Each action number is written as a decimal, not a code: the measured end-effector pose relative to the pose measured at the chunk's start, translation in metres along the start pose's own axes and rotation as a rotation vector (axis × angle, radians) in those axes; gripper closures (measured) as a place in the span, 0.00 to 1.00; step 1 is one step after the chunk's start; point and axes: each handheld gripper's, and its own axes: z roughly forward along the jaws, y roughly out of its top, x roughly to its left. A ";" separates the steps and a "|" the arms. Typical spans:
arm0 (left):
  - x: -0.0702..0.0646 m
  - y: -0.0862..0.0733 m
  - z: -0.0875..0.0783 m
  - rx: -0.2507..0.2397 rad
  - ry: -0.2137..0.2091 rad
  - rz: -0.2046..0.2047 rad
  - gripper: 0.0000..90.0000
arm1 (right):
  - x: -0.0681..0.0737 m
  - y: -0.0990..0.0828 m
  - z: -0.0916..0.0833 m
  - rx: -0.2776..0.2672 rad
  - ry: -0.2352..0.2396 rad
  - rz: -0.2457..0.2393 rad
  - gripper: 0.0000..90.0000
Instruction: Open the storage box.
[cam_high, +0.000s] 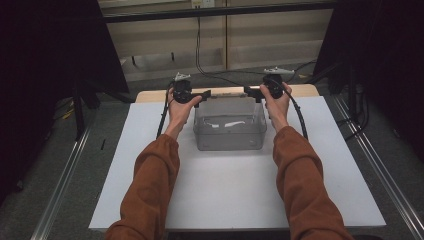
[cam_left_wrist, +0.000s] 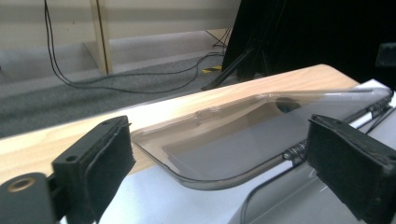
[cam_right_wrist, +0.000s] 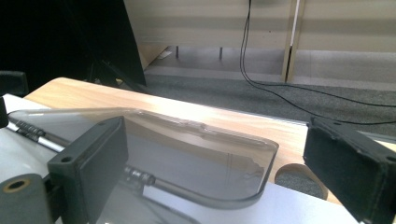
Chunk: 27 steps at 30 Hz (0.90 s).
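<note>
A clear plastic box (cam_high: 230, 134) stands at the middle back of the white board (cam_high: 225, 190). Its hinged clear lid (cam_high: 227, 100) is swung back behind it and lies over the wooden table edge. My left gripper (cam_high: 206, 93) is at the lid's left end and my right gripper (cam_high: 249, 90) at its right end, jaws pointing inward at each other. In the left gripper view my left gripper (cam_left_wrist: 224, 172) is open, with the lid (cam_left_wrist: 233, 135) just past the pads. In the right gripper view my right gripper (cam_right_wrist: 219, 172) is open too, with the lid (cam_right_wrist: 187, 154) between and beyond its jaws.
A wooden tabletop (cam_high: 150, 95) shows behind the board. Grey carpet with black cables (cam_high: 200, 65) lies beyond it. Dark stands and curtains flank both sides. Something pale (cam_high: 227, 123) lies on the box's bottom; what it is I cannot tell.
</note>
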 end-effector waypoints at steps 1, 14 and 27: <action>0.000 0.000 0.000 0.000 0.000 0.000 0.06 | 0.000 0.000 0.000 0.000 0.000 0.000 0.07; -0.018 -0.004 -0.019 -0.097 -0.001 0.045 0.04 | 0.008 -0.010 -0.018 -0.080 -0.002 -0.056 0.07; -0.022 -0.014 -0.045 -0.134 0.018 0.076 0.04 | 0.013 -0.016 -0.044 -0.150 -0.027 -0.071 0.04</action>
